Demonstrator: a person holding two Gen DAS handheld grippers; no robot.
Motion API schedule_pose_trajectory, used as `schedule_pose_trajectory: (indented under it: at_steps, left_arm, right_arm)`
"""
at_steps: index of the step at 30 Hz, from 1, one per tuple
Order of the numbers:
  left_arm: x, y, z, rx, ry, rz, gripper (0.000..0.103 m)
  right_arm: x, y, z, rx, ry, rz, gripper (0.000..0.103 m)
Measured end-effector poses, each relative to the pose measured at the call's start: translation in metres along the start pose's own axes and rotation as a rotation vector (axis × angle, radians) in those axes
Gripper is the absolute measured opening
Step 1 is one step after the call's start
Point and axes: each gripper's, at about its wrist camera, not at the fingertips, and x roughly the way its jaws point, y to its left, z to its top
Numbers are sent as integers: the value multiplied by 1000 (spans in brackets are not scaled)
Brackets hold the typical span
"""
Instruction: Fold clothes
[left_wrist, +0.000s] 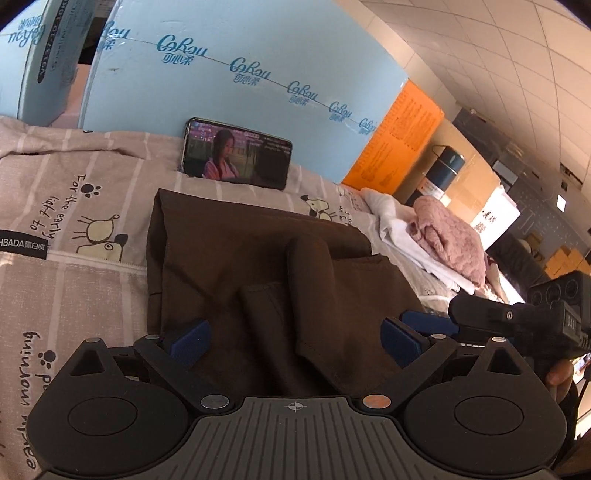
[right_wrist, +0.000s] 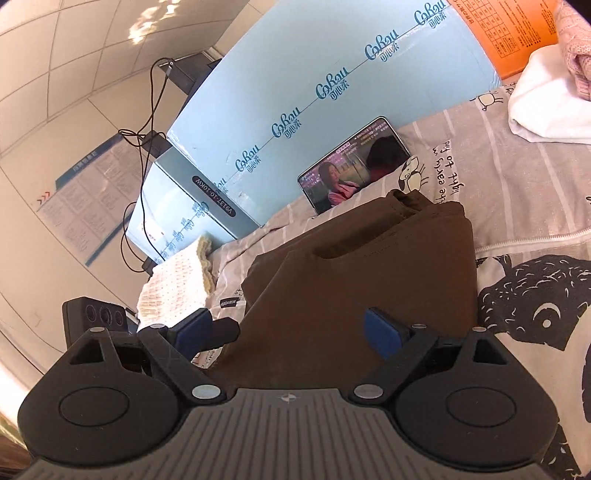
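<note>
Brown garment (left_wrist: 258, 266), 1 piece, lies folded mid-frame on the bedsheet (left_wrist: 74, 206); 1 phone (left_wrist: 236, 153) above it. Both tongs, left (left_wrist: 291, 341) and right (right_wrist: 291, 332), gape wide, holding nothing.

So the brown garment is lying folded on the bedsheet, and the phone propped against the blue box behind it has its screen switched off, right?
Not quite. The brown garment does lie folded on the bedsheet, and the phone does lean against the blue box behind it, but its screen is on, playing a video. Both wrist views show it, the left one most clearly.
</note>
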Motion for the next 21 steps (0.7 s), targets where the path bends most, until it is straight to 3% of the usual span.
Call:
schedule_pose_trajectory:
  at_steps: [3, 4, 7, 10, 12, 14, 16, 21]
  left_arm:
    - [3, -11, -3, 62, 8, 18, 99]
    - [2, -14, -4, 78, 3, 17, 96]
    - [1, -23, -7, 139, -14, 13, 73]
    - [1, -29, -11, 194, -51, 30, 72]
    - [-3, -31, -11, 202, -87, 38, 64]
    - [-9, -33, -10, 217, -130, 57, 38]
    - [-15, -35, -8, 234, -169, 77, 27]
    - [-7, -41, -16, 372, -108, 196, 27]
  right_arm:
    - [-1, -1, 0, 10, 0, -1, 89]
    - [-2, -1, 0, 15, 0, 0, 89]
    - [-4, -2, -1, 21, -2, 1, 89]
    - [-6, -2, -1, 21, -10, -5, 89]
    - [-7, -2, -1, 21, -17, -7, 89]
    - [-8, -1, -1, 19, -28, -5, 89]
    - [-10, -1, -1, 18, -46, 1, 89]
    - [-13, -1, -1, 15, -69, 13, 89]
